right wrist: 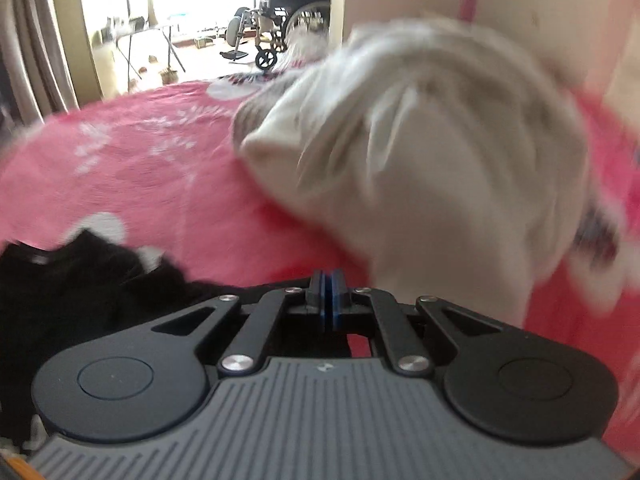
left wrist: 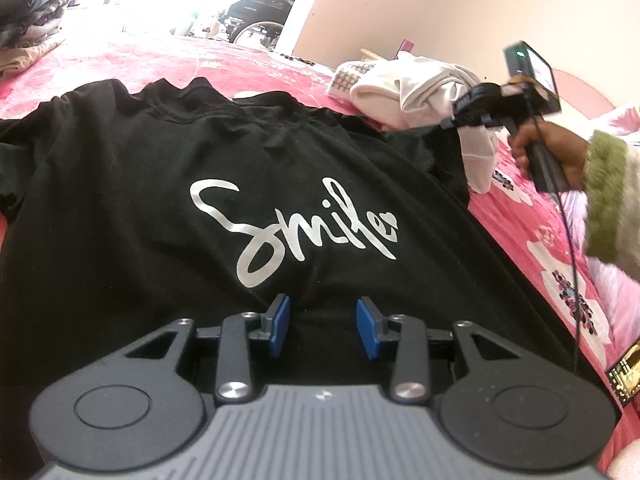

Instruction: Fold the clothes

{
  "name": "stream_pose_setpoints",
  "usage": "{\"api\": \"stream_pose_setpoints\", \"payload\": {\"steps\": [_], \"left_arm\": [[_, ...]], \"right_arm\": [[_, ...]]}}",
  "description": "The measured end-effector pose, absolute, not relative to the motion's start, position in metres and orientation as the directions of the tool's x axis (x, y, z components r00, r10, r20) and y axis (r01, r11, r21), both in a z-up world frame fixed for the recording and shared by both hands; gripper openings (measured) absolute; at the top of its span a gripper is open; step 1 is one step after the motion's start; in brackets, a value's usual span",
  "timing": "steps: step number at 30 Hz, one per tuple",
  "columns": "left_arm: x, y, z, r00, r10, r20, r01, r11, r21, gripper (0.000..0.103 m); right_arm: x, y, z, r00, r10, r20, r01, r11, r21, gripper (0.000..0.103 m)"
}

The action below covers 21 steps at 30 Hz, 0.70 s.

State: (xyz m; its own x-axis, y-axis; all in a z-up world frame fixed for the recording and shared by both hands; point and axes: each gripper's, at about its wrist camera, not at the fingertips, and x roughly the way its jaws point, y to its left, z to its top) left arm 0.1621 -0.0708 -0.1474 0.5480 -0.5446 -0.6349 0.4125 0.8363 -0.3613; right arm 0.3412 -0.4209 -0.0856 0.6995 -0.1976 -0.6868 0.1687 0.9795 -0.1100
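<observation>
Left gripper (left wrist: 323, 326) spread wide above black cotton "Smile" T-shirt (left wrist: 160, 200), right gripper (right wrist: 327, 294) pressed closed and empty, beside crumpled white garment (right wrist: 420, 160), both clothes on pink floral bedspread (right wrist: 140, 168).

- The black T-shirt (left wrist: 160, 208) runs off the left edge of the left wrist view, so its left sleeve is cut short; its hem is hidden behind the left gripper (left wrist: 324, 330)
- In the right wrist view the white garment (right wrist: 420, 168) is smeared by motion blur; its folds and edges cannot be made out
- The right gripper (right wrist: 329, 300) has its fingers pressed together; whether any cloth sits between them cannot be told
- The pink bedspread (right wrist: 140, 184) is blurred too; its white pattern is unreadable
- A clothes pile (left wrist: 28, 8) is cropped by the upper-left corner
- The wheelchair (left wrist: 256, 12) is washed out by window glare
</observation>
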Motion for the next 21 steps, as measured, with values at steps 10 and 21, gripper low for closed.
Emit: {"api": "stream_pose_setpoints", "payload": {"steps": [10,21], "left_arm": [[0.161,-0.072,-0.148,0.55,-0.544,-0.633,0.425,0.835,-0.348,0.039],[0.16,-0.074,-0.147,0.554,-0.538,-0.635,0.433,0.838,-0.333,0.039]], "right_arm": [[0.396,-0.423,-0.107,0.648,-0.403,-0.646,0.142,0.897,-0.418,0.002],[0.339,-0.454,-0.07,0.78,-0.23,-0.582,0.228,0.971,-0.078,0.037]]}}
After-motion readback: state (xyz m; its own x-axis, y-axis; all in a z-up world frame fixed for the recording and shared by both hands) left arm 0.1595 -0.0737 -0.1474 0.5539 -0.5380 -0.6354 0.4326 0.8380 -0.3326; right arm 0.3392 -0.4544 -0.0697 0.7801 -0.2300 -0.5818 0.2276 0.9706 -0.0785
